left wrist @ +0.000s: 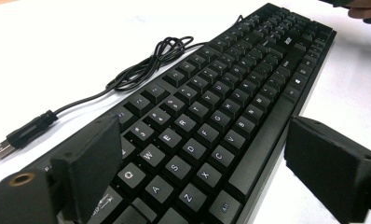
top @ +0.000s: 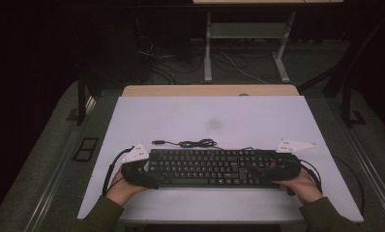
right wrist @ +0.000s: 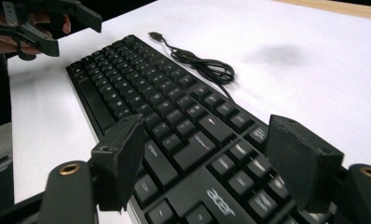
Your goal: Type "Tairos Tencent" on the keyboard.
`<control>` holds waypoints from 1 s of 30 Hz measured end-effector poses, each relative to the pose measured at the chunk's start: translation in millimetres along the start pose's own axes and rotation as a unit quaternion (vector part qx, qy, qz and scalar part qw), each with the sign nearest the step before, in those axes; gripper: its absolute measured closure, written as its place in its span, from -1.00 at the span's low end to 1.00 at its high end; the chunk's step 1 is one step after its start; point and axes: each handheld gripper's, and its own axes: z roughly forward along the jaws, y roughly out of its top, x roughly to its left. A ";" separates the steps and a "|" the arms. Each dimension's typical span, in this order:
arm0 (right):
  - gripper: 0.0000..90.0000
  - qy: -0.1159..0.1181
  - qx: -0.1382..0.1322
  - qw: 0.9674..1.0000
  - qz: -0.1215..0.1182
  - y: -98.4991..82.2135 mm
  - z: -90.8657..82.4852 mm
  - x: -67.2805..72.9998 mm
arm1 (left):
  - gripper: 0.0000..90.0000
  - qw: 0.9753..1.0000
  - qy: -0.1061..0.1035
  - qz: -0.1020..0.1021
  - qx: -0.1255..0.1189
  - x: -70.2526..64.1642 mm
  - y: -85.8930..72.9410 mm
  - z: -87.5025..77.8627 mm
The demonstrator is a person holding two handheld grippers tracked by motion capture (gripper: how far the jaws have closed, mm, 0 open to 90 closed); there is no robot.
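High view: we see a black Acer keyboard (top: 214, 167) lying flat near the worktop's (top: 258, 116) near edge, long side parallel to that edge. Its USB cable (top: 190, 143) is bunched just behind it toward the worktop's middle. Left tool (top: 141, 175) sits at the keyboard's left end, right tool (top: 268, 170) at its right end, a hand behind each.

Left gripper view: we look along the keyboard (left wrist: 221, 112) from its left end. Left tool (left wrist: 202, 172) has its jaws apart, one on each long side of the board, pads not pressing it. Cable (left wrist: 141, 70) and USB plug (left wrist: 2, 150) lie on the white surface.

Right gripper view: right tool (right wrist: 207, 163) has its jaws apart too, straddling the numpad end of the keyboard (right wrist: 165, 107), no contact that we can see. Left tool (right wrist: 58, 28) shows at the far end, jaws spread.
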 end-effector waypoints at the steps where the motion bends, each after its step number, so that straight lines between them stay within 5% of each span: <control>1: -0.40 -0.001 -0.001 1.000 0.002 -1.7 -2.5 -0.1 | -0.80 1.000 0.000 0.000 0.001 0.2 -0.1 0.2; 15: -0.46 -0.025 -0.015 0.999 0.017 -27.7 -32.7 -11.9 | -1.00 1.000 0.002 -0.008 -0.006 0.8 0.3 0.4; 30: -0.47 -0.023 -0.005 1.000 0.010 -31.9 -31.7 -12.1 | -1.00 1.000 0.007 -0.007 0.004 0.1 0.8 0.6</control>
